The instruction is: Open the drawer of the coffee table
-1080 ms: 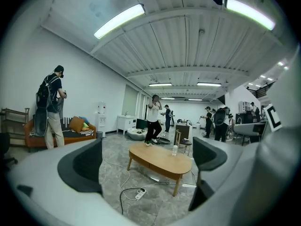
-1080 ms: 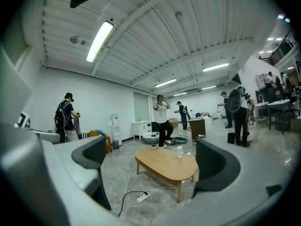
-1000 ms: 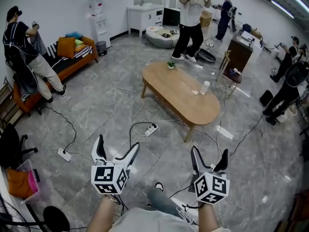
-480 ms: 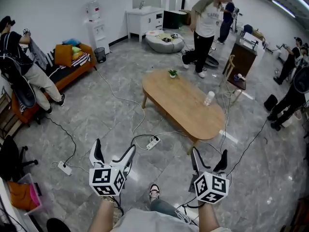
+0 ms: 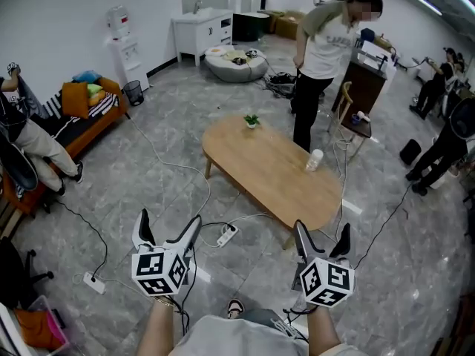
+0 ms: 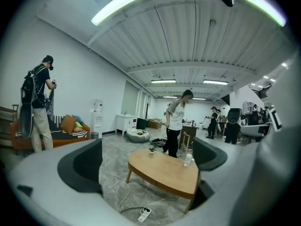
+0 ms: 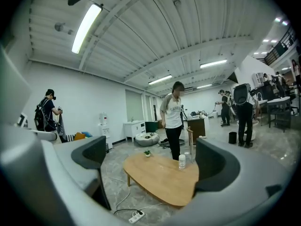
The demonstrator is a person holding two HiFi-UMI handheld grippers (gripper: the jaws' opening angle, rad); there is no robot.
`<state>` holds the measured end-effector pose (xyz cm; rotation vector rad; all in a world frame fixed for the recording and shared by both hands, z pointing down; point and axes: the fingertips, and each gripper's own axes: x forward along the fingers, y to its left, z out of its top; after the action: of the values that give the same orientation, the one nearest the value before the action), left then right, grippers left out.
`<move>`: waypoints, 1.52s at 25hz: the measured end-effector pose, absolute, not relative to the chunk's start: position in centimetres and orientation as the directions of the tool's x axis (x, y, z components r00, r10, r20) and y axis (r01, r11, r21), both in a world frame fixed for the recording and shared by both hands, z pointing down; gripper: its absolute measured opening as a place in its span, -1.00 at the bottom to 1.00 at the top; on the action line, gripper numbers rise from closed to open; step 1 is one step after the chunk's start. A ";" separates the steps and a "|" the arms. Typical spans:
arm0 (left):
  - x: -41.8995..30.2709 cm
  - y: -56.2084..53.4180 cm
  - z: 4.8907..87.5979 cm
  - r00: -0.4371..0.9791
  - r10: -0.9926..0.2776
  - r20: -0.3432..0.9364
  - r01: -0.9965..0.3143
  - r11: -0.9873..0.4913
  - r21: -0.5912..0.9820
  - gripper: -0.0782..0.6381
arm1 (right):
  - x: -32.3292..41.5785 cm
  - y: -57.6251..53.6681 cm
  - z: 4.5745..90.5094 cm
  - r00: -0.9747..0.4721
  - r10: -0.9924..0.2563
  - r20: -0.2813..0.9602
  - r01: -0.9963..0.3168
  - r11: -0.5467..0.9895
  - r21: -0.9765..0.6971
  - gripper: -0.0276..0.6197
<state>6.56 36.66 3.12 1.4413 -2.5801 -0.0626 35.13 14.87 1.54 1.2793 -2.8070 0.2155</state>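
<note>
Left hand-held gripper (image 5: 169, 217): jaws spread, nothing between them; held low and pointing forward, probably just carried on the approach.
Right hand-held gripper (image 5: 322, 227): likewise spread and empty, level with the left.
Bench (image 5: 274, 173): ahead of both, nearer the right one, well out of reach.
Drawer: no front or handle can be made out; presumably under the top.
Bottle (image 5: 315, 160): on the bench, beyond the right one.
Power strip (image 5: 225, 234): on the floor just ahead of the left one, a tripping risk.
</note>
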 end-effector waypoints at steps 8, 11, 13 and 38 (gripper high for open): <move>2.8 30.3 3.7 -0.472 -0.870 0.139 -0.862 0.489 0.130 0.83 | 32.6 9.4 2.2 -0.621 -0.775 0.112 -0.783 0.612 -0.109 0.90; 1.2 28.7 4.3 -0.453 -0.877 0.158 -0.870 0.474 0.134 0.83 | 31.7 8.0 2.6 -0.600 -0.789 0.131 -0.800 0.591 -0.107 0.90; -0.1 27.5 4.7 -0.444 -0.880 0.169 -0.873 0.467 0.139 0.83 | 31.1 6.9 2.8 -0.584 -0.799 0.142 -0.812 0.575 -0.102 0.90; -21.9 -3.4 3.6 0.066 -0.979 0.195 -0.994 -0.047 0.101 0.83 | 14.4 -5.3 2.1 -0.145 -0.978 0.149 -0.978 0.118 -0.171 0.90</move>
<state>-21.94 -3.44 3.57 2.1314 -2.0123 0.1075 14.44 -5.29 2.10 2.0550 -2.3497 0.3590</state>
